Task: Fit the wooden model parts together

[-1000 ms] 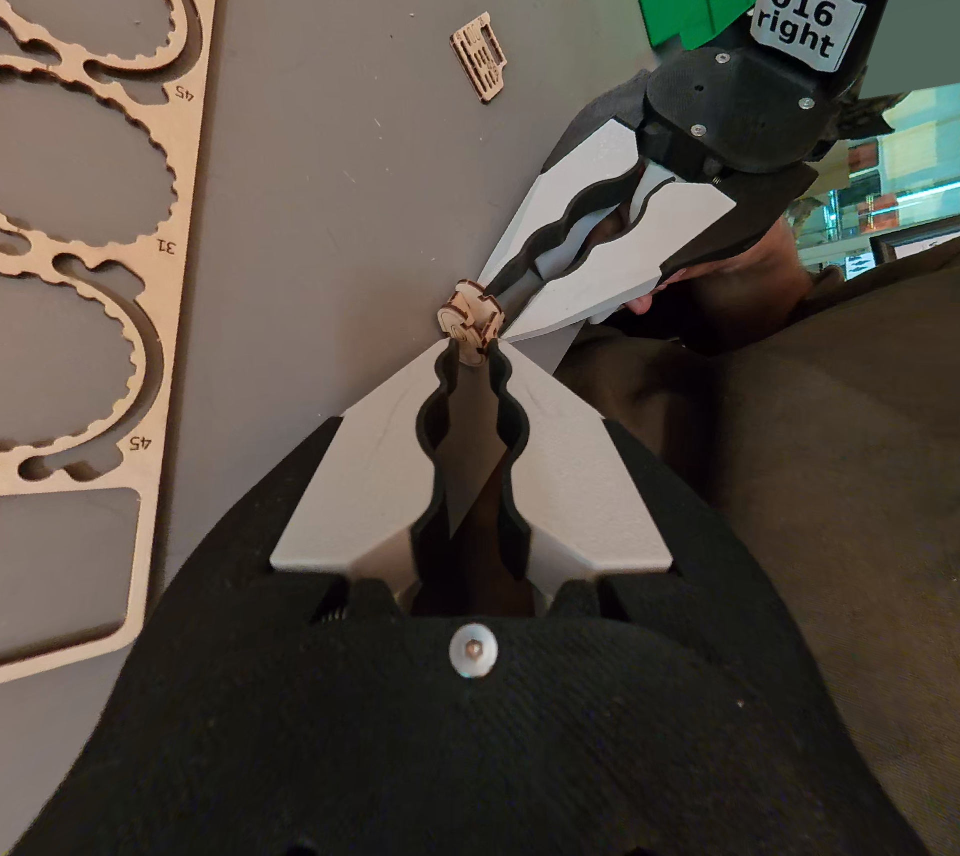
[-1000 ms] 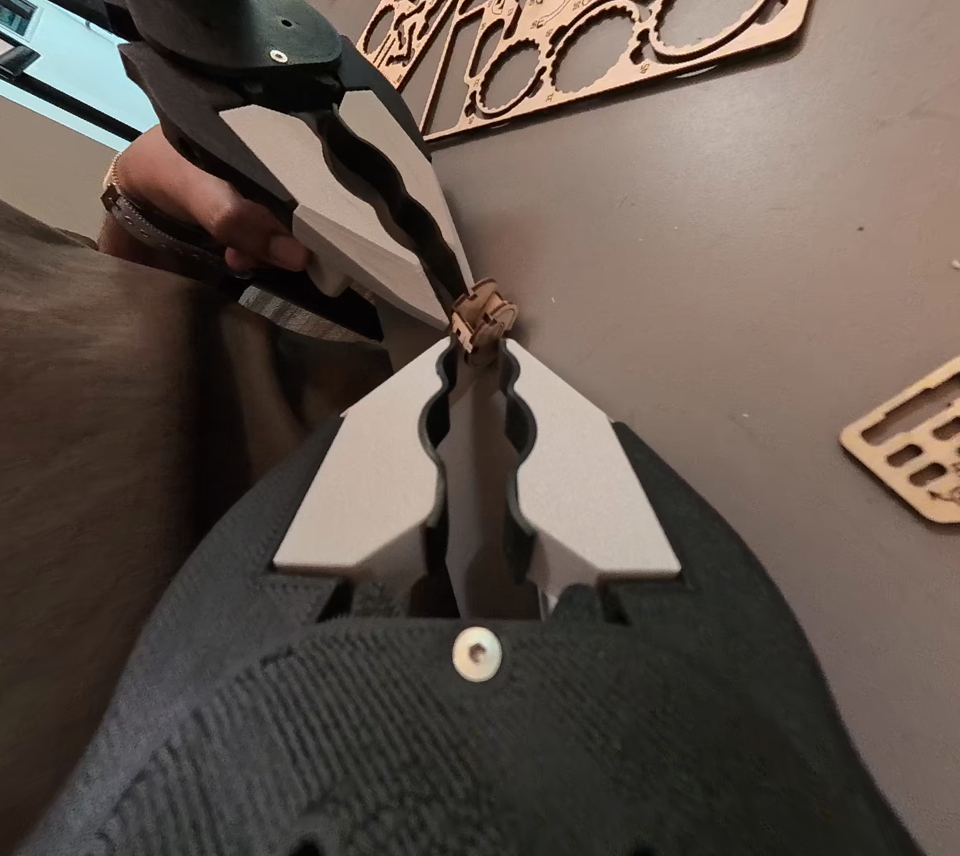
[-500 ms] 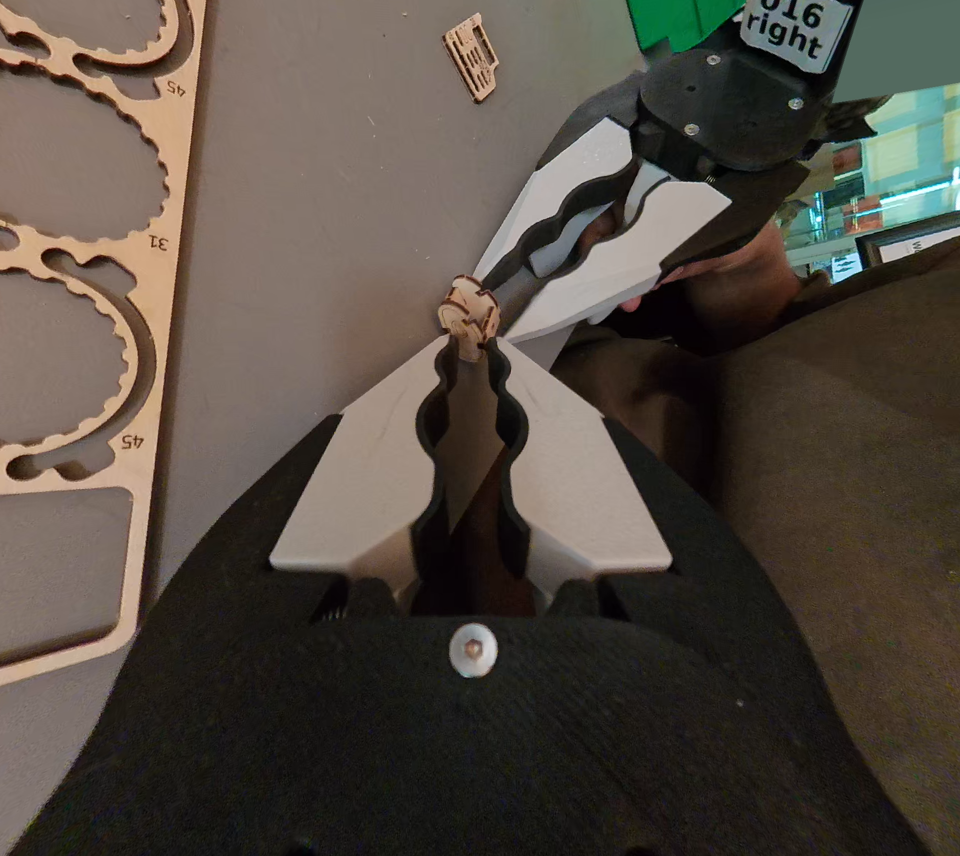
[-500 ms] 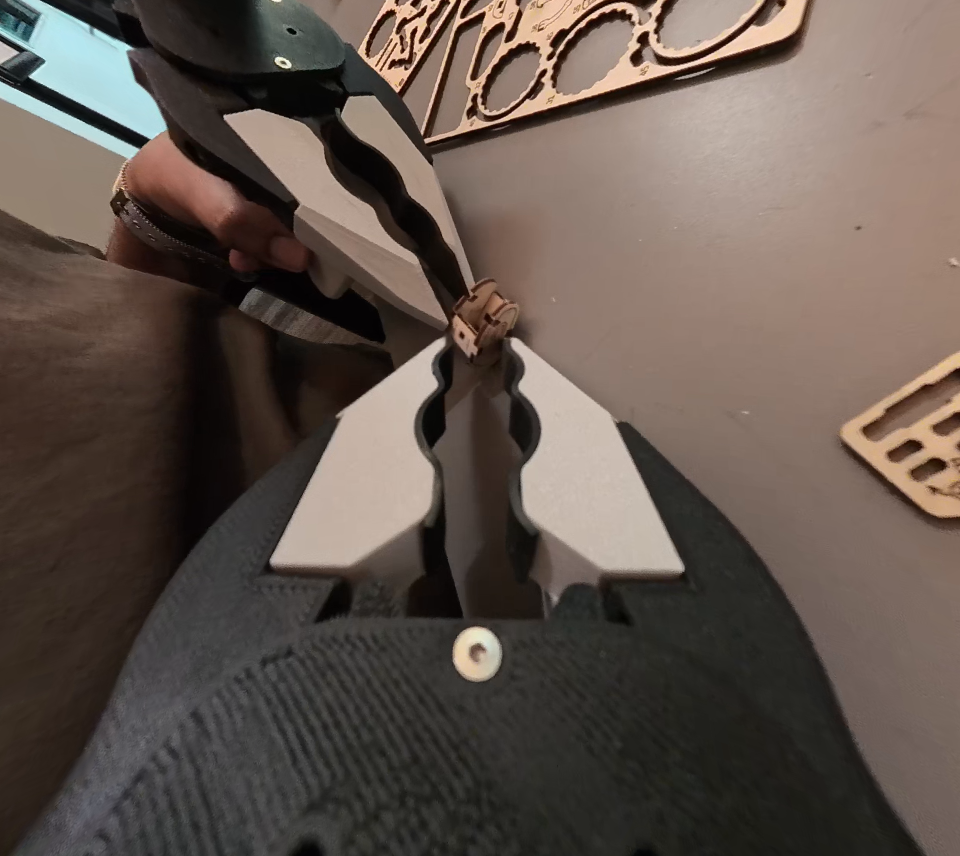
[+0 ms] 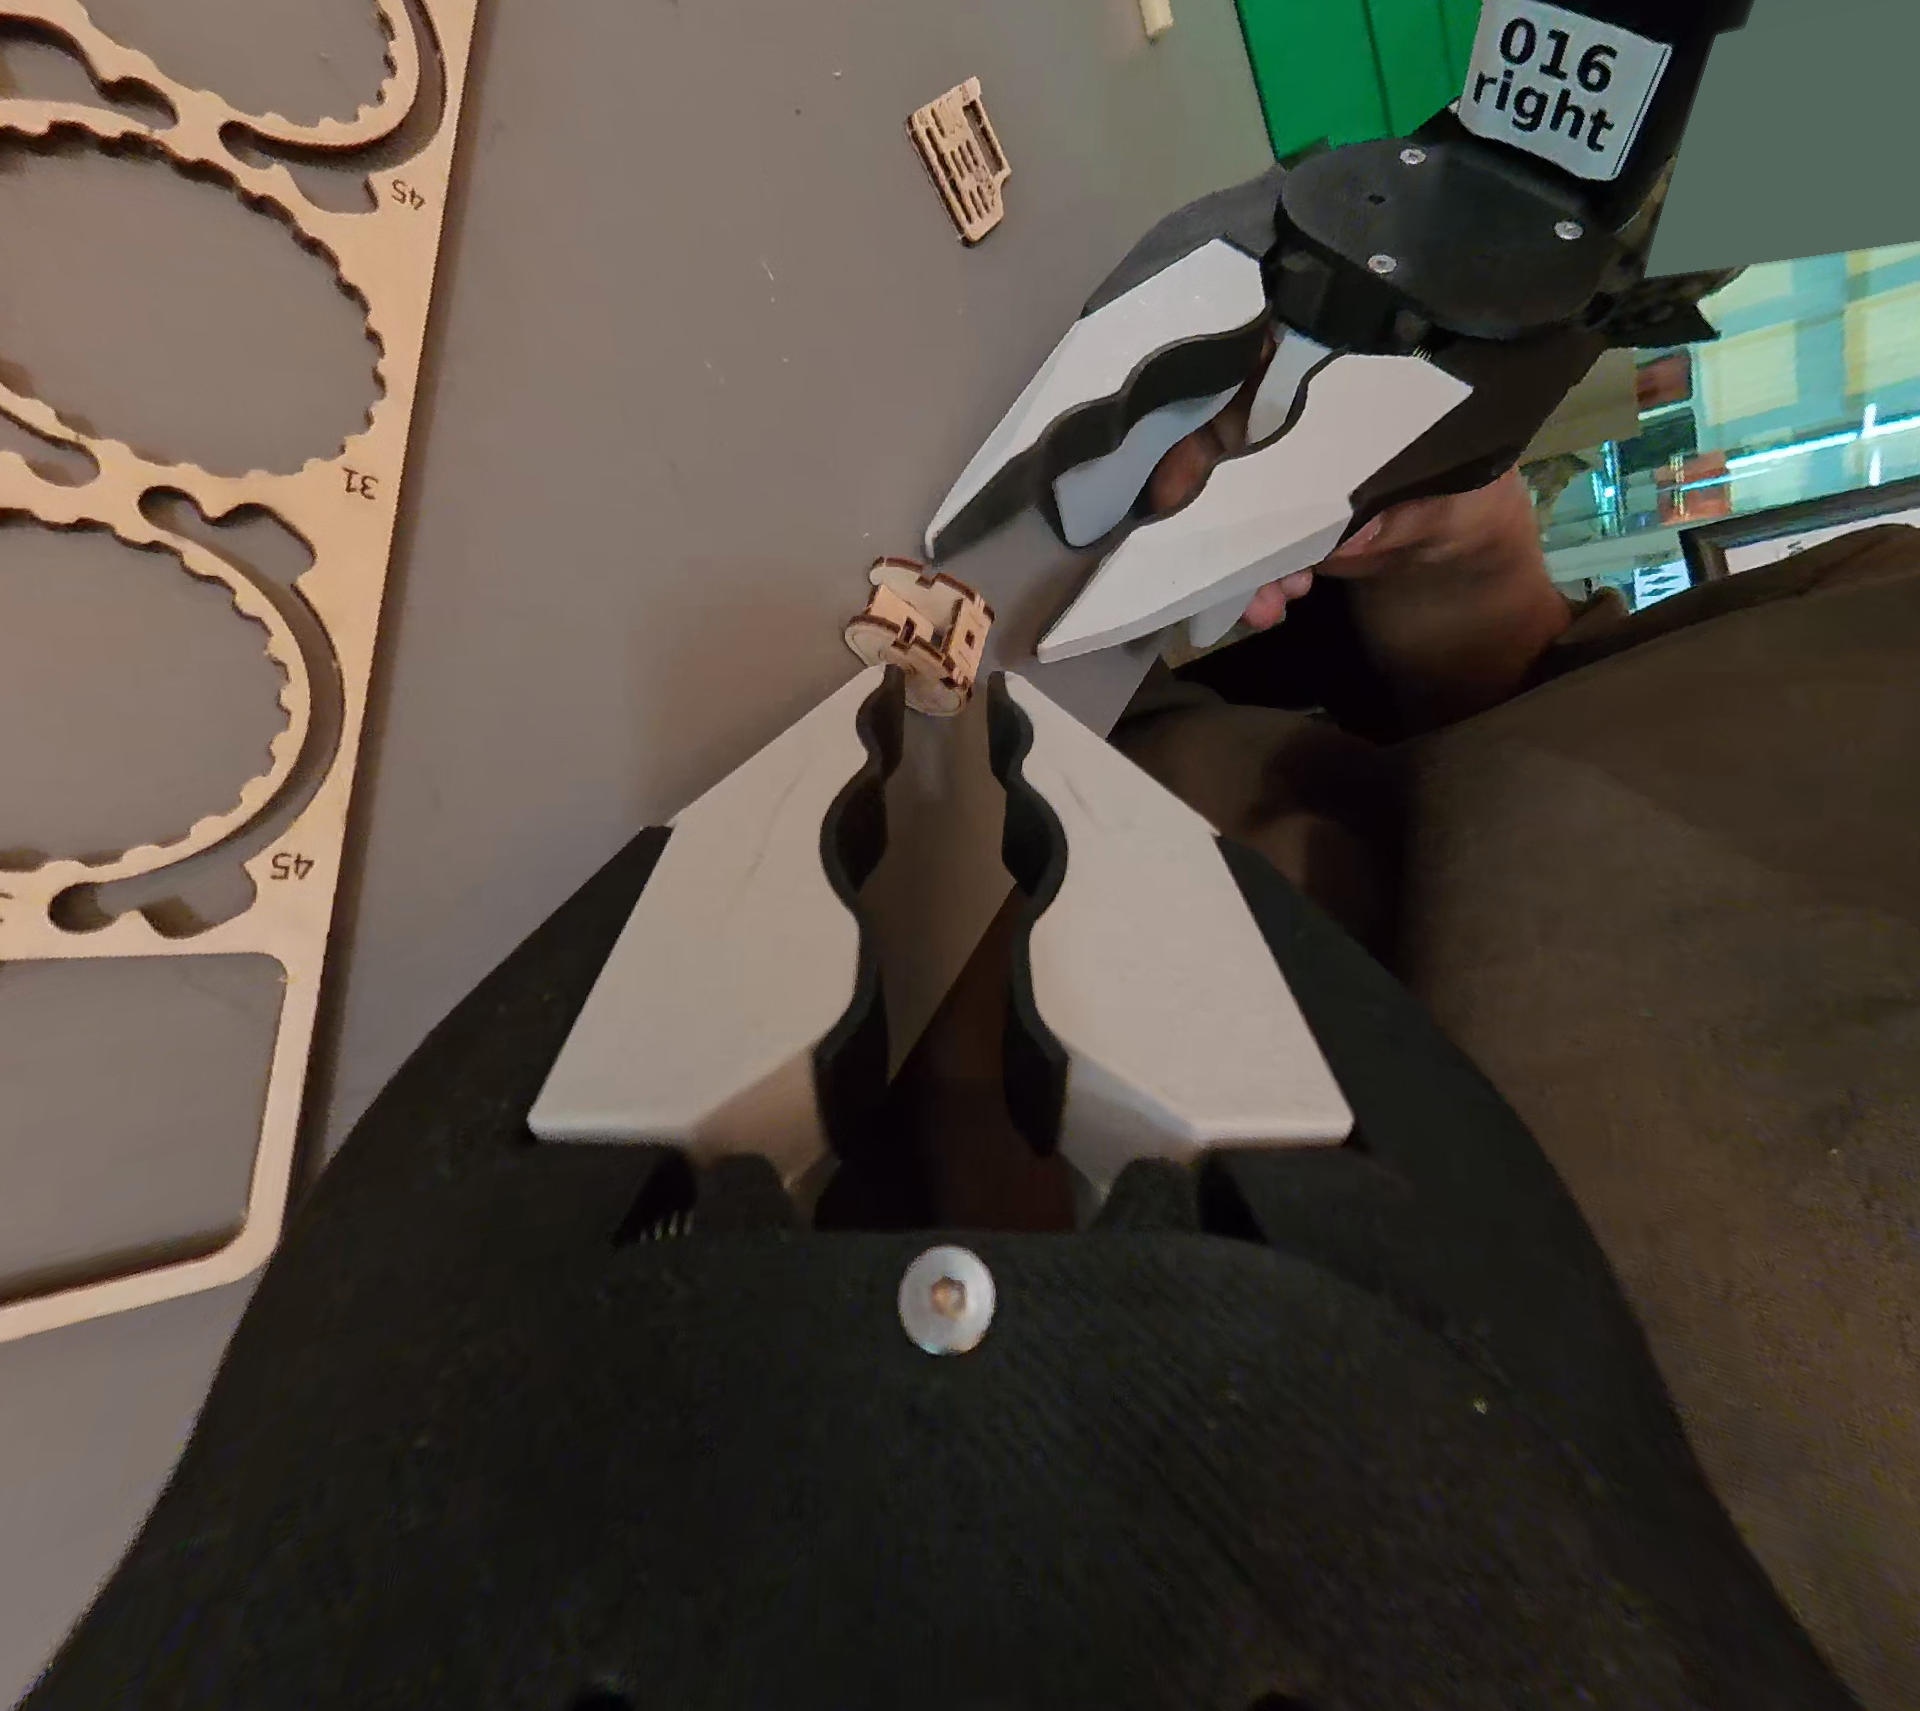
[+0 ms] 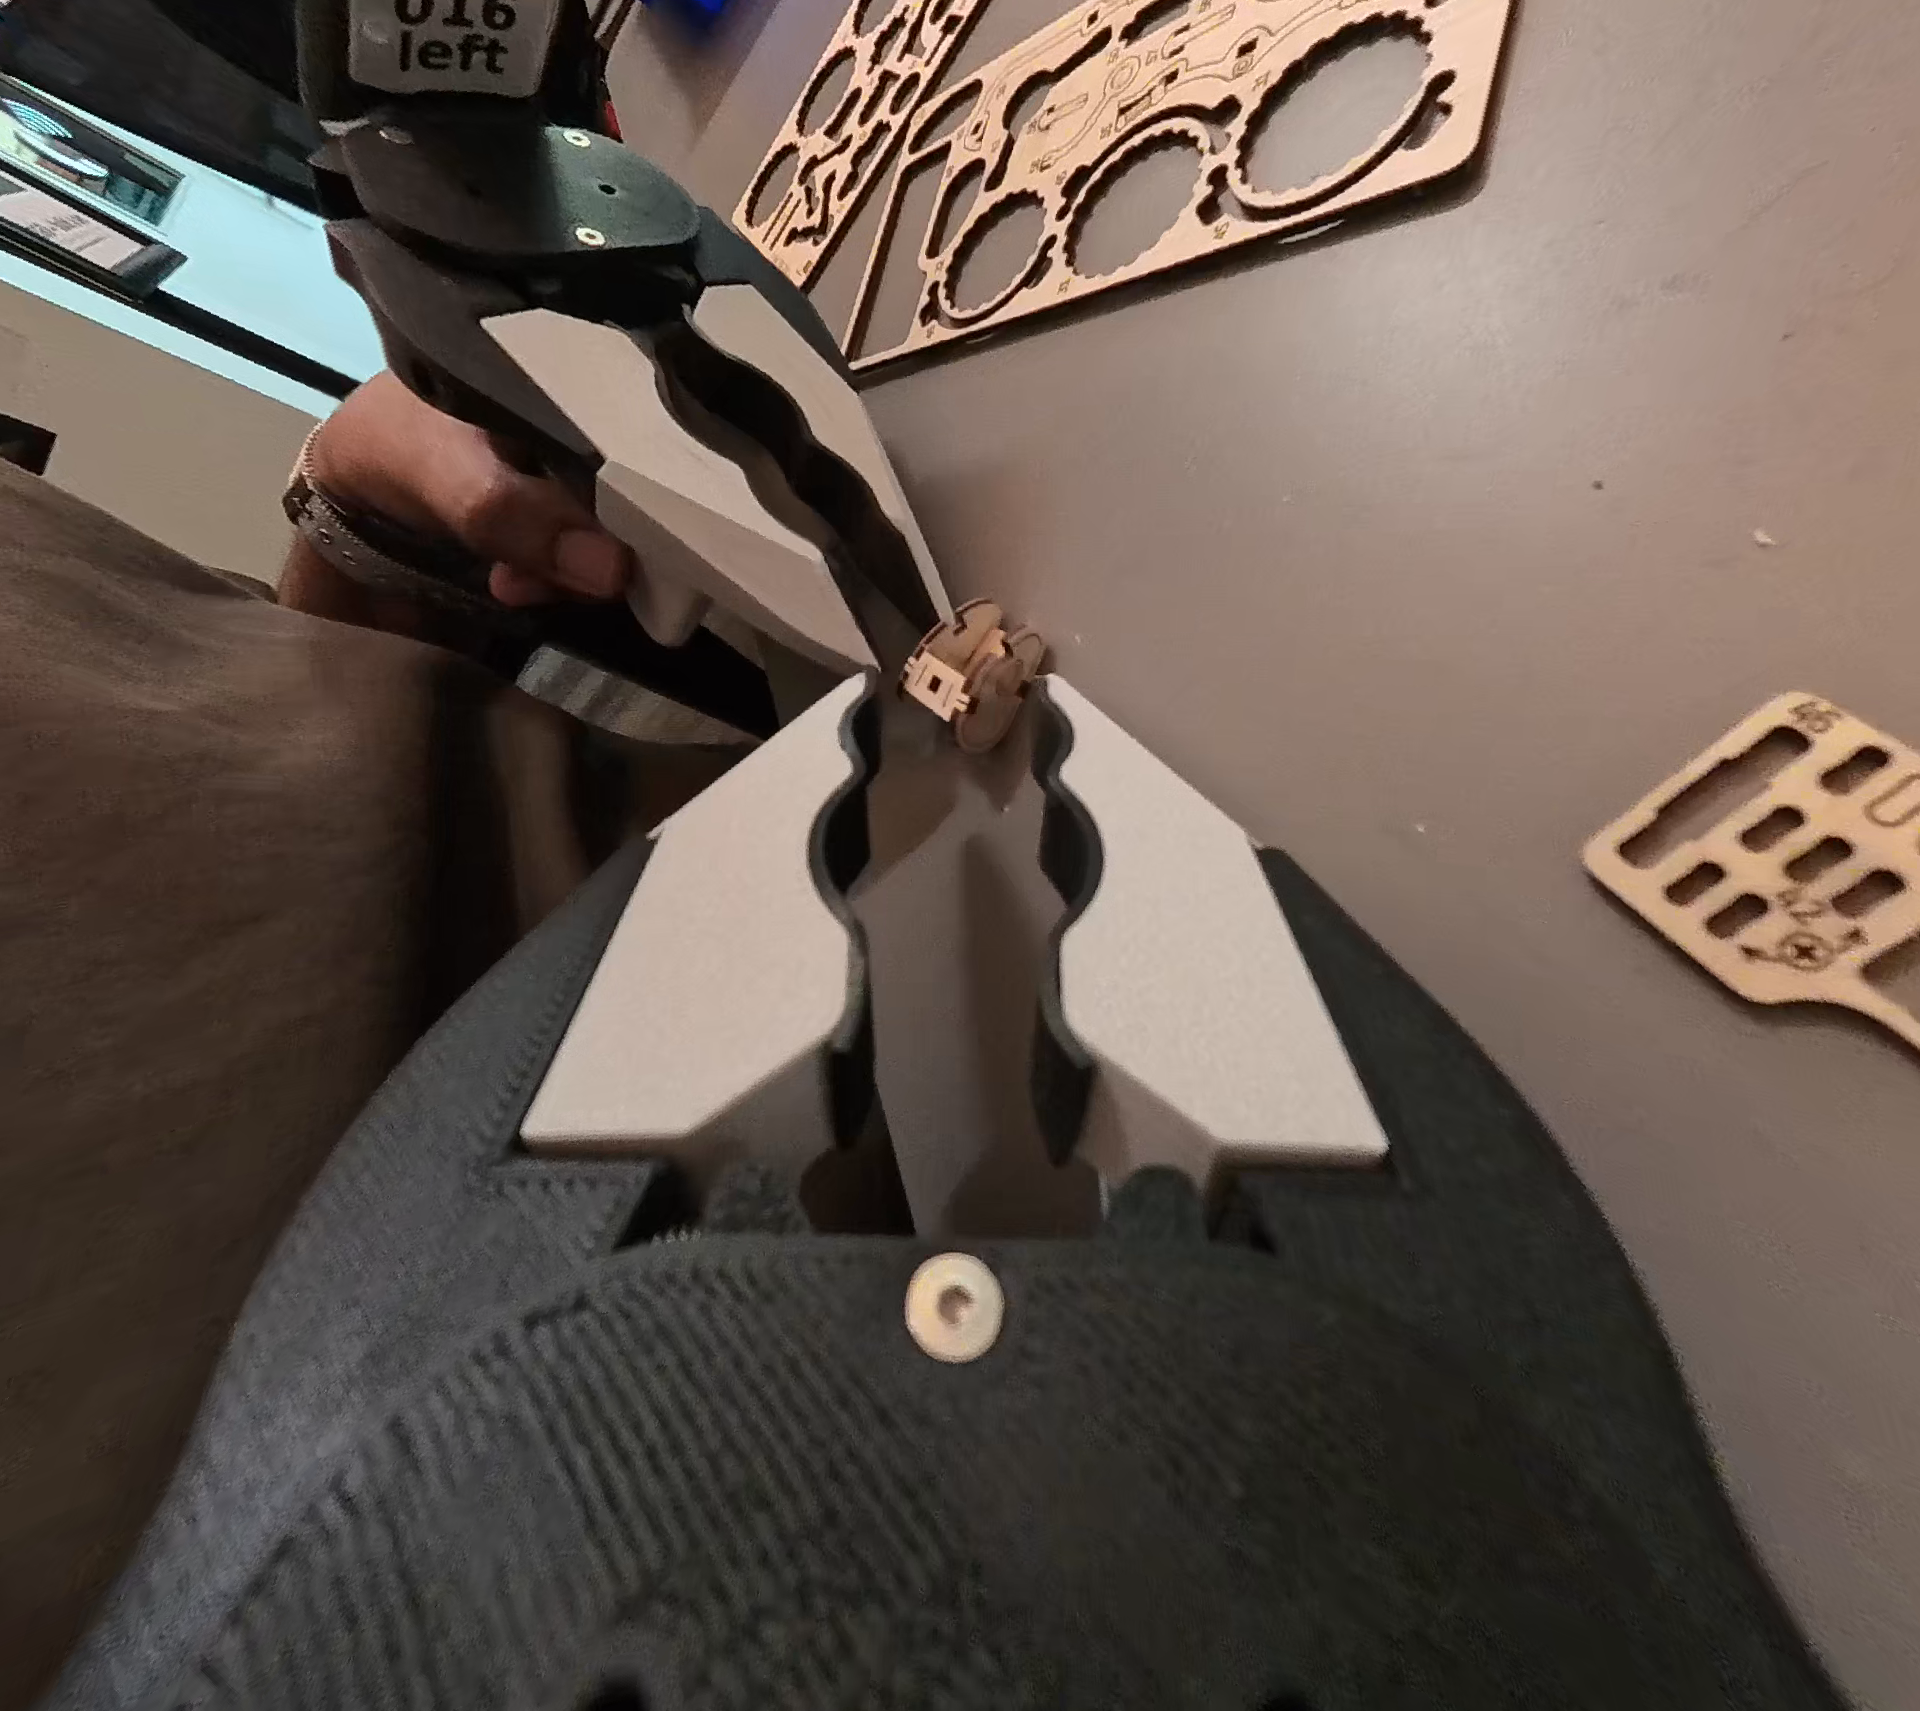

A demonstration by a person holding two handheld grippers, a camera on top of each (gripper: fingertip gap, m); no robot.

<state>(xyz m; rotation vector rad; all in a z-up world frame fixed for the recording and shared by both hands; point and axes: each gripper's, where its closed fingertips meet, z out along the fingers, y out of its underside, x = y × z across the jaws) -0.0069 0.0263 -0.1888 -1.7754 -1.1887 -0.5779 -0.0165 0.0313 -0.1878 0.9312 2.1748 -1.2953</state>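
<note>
A small wooden assembly (image 5: 920,633) of slotted pieces with round discs hangs in the air over the grey table (image 5: 665,331). My left gripper (image 5: 940,679) is shut on its lower end. In the right wrist view the left gripper (image 6: 930,622) pinches the assembly (image 6: 966,669) from the upper left. My right gripper (image 6: 956,682) is open, with its tips on either side of the assembly and not gripping it. In the left wrist view the right gripper (image 5: 987,599) stands spread just right of the assembly.
Large laser-cut wooden sheets with gear-shaped holes lie on the table (image 5: 416,331) (image 6: 1455,103). A small slotted wooden offcut (image 5: 961,160) (image 6: 1766,872) lies nearby. A person's hands hold both grippers, and brown clothing (image 5: 1610,986) lies at the table edge. Less than 4 cm separates the two grippers' tips.
My right gripper has opened and let go of the assembly, drawing slightly back. My left gripper still holds it.
</note>
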